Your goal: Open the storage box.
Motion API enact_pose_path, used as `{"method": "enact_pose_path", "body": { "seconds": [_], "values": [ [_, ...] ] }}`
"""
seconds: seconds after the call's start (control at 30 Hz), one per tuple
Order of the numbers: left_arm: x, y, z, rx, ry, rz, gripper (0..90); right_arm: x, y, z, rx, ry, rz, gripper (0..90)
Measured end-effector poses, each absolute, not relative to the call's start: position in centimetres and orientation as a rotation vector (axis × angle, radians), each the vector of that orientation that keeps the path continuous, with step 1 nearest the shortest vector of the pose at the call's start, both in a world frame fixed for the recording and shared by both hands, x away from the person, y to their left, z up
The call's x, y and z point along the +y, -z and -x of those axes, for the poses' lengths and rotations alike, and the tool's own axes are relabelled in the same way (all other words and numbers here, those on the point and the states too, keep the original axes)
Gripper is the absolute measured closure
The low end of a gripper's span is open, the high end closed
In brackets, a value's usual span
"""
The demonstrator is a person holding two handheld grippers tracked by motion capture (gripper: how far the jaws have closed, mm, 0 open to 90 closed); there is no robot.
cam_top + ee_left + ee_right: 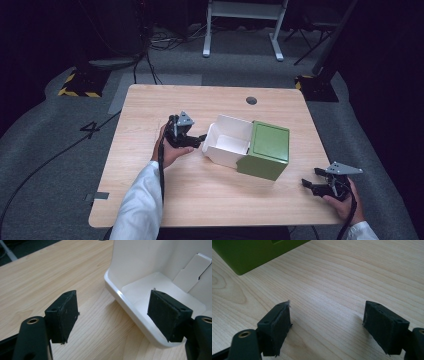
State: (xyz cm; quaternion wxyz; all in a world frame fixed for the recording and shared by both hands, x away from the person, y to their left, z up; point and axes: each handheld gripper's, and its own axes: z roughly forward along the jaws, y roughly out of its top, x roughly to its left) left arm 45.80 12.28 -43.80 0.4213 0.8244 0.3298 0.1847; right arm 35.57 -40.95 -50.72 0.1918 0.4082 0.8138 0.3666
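So I'm looking at the white drawer [227, 141] as my landmark here, since it's sticking halfway out of the green box [267, 150] near the middle of the table [150, 200]. Starting on the left of the drawer: I'm holding the left gripper [199, 138] right at the drawer's open end, jaws apart, and in the left gripper view they're straddling the drawer's rounded front rim [130, 312] with clear gaps on both sides, so nothing's clamped, no pad is pressing on it. Moving right past the drawer, the green sleeve is sitting flat with the drawer's back end tucked inside it. Further right of that and closer to me, the right gripper [311, 179] is hanging near the table edge, jaws also spread wide over bare wood, with just a corner of the green box [249, 255] showing in its view, well apart from the pads. What's worrying me: nothing is pinning the green box down, so if I'm grabbing that rim and pulling or pushing, the whole thing is probably sliding along instead of the drawer moving in it. Also that rim looks smooth and curved, so a shallow bite could be slipping off, and a skewed push might be jamming the drawer crooked.
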Motion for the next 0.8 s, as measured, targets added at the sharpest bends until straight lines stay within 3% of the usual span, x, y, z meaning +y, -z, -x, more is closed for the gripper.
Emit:
{"method": "enact_pose_path", "body": {
  "seconds": [0.27,0.8],
  "values": [
    [14.1,43.6,-43.7,0.799,-0.542,-2.145,23.1,-40.9,50.7,-35.6,2.285,-1.029,-1.146,22.0],
    [16.6,45.8,-40.6,0.801,-0.547,-2.285,21.9,-41.0,50.7,-35.6,2.287,-1.031,-1.151,21.8]
  ]
}}
